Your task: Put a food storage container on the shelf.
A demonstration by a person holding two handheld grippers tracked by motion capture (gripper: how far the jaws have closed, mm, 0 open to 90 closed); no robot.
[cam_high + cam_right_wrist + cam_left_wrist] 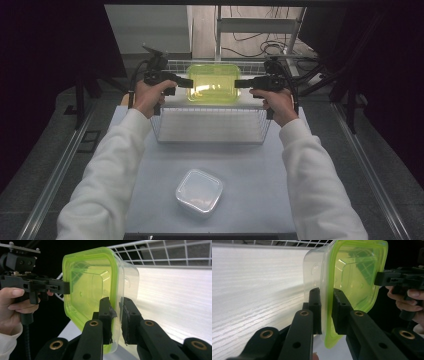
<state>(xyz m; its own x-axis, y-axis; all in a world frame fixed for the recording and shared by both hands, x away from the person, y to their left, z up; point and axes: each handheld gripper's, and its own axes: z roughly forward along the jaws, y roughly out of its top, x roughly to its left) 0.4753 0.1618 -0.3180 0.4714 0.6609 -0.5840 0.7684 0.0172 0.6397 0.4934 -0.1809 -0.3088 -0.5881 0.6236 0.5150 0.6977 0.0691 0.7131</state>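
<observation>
While the green-lidded container (213, 83) is being held above the wire basket (212, 127), its rim pinched by left gripper (186, 82) and right gripper (241, 83), level lowering is being advised.

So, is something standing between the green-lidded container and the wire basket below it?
Nothing visible does. The left gripper and right gripper each clamp an edge of the green-lidded container, holding it above the wire basket, whose floor beneath looks bare. The clear container lies nearer the person, outside the basket.
</observation>
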